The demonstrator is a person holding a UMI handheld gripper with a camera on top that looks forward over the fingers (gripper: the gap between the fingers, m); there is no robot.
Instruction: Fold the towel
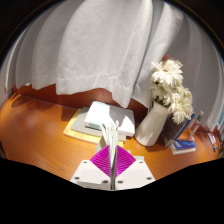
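Observation:
A white towel [101, 116] lies folded on a flat pale board on the wooden table [38, 126], just ahead of my fingers. A thin white strip of the towel runs from it down between my pads. My gripper [112, 160] is shut on that towel edge, and the magenta pads [99, 160] meet around it just above the table. The part of the towel between the pads is hidden.
A white vase [152, 126] with pale flowers [171, 86] stands close to the right of the towel. A white curtain [90, 45] hangs behind the table. A blue booklet [183, 146] lies at the far right.

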